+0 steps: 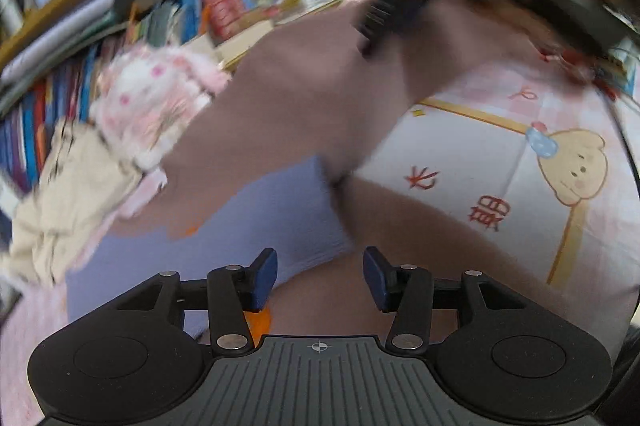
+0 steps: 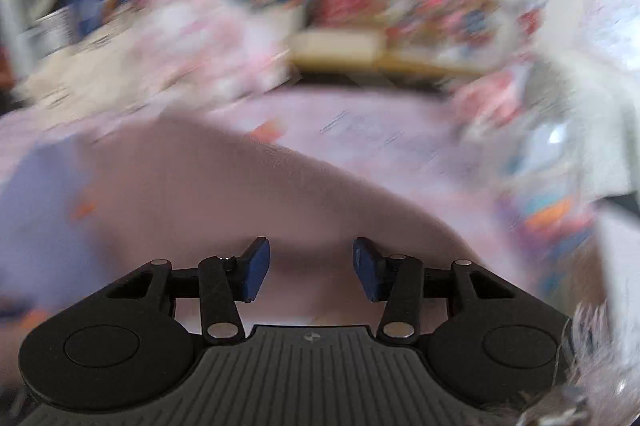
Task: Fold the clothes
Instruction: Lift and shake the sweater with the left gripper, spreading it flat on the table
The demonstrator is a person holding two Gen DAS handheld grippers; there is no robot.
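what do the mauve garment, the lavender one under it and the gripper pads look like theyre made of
Mauve garment: soft matte knit, likely cotton jersey; it drapes in smooth folds without shine, though blur hides the weave.
Lavender garment: matte fabric with a faint fine texture, possibly knit or terry.
Left gripper pads: dark blue, dull, rubbery-looking, on black plastic arms with metal pins.

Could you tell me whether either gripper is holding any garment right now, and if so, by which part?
Nothing is held. The left gripper and right gripper both stand open above the mauve garment, pads clear.
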